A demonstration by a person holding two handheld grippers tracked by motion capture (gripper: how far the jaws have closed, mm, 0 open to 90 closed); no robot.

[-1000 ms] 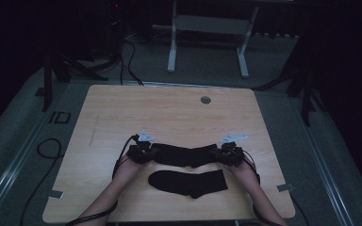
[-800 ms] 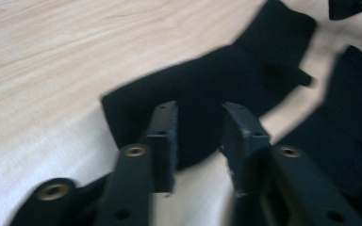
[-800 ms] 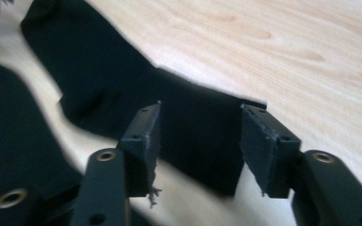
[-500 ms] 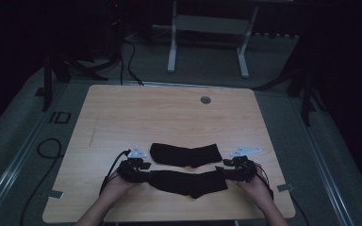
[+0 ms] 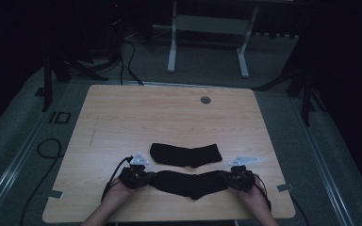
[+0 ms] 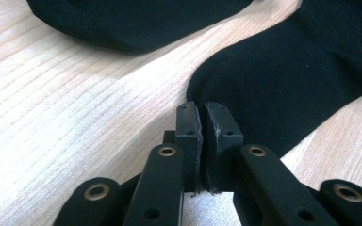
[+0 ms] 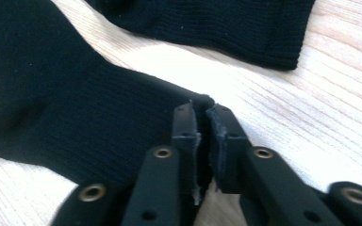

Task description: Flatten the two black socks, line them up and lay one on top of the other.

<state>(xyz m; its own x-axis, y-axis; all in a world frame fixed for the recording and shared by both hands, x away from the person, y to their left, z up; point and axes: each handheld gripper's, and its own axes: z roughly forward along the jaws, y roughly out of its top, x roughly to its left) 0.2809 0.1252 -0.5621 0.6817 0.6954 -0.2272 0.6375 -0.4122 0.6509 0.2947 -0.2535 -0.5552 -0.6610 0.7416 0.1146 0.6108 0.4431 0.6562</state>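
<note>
Two black socks lie on the wooden table [image 5: 122,117]. The far sock [image 5: 186,154] [image 6: 136,19] [image 7: 217,23] rests flat by itself. The near sock [image 5: 188,184] [image 6: 292,70] [image 7: 52,94] stretches between my two grippers. My left gripper [image 5: 148,178] [image 6: 201,106] has just been closing, and its jaws now pinch the sock's rounded left end. At the other end, the jaws of my right gripper [image 5: 226,178] [image 7: 201,110] have just been closing too, and a corner of the sock's cuff sits between them.
A round grommet [image 5: 205,100] sits near the table's far edge. A black cable [image 5: 47,150] loops on the floor at the left, and a white desk frame [image 5: 207,42] stands beyond the table. The table's front edge [image 5: 169,220] is just behind my hands.
Both grippers left the ends of the far sock and moved toward the person to the ends of the near sock. The far sock now lies free.
</note>
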